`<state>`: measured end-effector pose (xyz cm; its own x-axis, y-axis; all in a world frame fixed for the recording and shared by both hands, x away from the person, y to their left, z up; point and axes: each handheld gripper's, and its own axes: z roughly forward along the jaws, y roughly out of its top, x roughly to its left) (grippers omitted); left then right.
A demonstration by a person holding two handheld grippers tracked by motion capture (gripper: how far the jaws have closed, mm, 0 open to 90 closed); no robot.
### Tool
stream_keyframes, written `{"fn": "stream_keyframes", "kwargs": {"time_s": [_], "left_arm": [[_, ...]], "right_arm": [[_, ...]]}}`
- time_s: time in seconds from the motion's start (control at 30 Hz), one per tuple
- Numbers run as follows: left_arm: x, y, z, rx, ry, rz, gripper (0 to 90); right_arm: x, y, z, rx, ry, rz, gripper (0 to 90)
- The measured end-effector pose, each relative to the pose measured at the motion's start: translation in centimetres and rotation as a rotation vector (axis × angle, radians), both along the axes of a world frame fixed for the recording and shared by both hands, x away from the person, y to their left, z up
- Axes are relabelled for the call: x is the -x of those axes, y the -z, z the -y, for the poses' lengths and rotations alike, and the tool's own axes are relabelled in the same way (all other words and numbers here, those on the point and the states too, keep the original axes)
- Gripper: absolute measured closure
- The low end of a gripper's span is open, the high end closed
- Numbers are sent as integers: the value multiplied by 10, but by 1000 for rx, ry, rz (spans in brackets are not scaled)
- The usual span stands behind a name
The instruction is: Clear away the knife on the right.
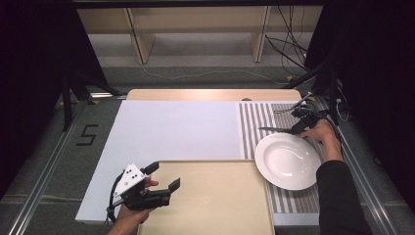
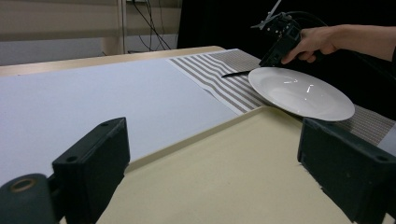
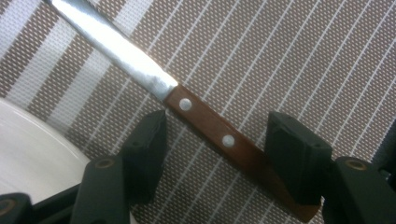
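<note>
A knife with a brown riveted wooden handle point(image 3: 210, 130) and steel blade point(image 3: 116, 46) lies on a brown-and-white striped placemat point(image 1: 254, 122), just behind a white plate point(image 1: 288, 160). My right gripper point(image 3: 219, 135) points down over it with one jaw on each side of the handle, and a gap shows at the left jaw. From the high view the blade point(image 1: 271, 129) sticks out to the left of the right gripper point(image 1: 297, 128). My left gripper point(image 1: 164, 176) hangs open and empty over the near left corner of a beige tray point(image 1: 215, 200).
A white sheet point(image 1: 171, 132) covers the table's left and middle. The plate's rim point(image 3: 28, 140) lies close to the left jaw. Metal rails run along both table sides, and cables and shelf legs stand beyond the far edge.
</note>
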<state>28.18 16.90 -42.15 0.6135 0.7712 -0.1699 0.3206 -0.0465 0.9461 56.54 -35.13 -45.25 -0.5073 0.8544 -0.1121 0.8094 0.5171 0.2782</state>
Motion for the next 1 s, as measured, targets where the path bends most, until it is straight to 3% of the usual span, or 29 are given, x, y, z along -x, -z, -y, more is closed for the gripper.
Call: {"fn": "stream_keyframes", "kwargs": {"time_s": [0.37,0.6,0.83,1.0], "left_arm": [[1,0,-1,6,-1,1,91],[1,0,-1,6,-3,-1,92],[1,0,0,7,-3,-2,93],[1,0,-1,5,-3,-3,95]], "right_arm": [[1,-2,-5,-8,16,-33,545],[0,-3,-8,-28,-3,-69,704],[1,-4,-15,15,-37,-81,771],[2,-3,-19,48,-65,-57,775]]}}
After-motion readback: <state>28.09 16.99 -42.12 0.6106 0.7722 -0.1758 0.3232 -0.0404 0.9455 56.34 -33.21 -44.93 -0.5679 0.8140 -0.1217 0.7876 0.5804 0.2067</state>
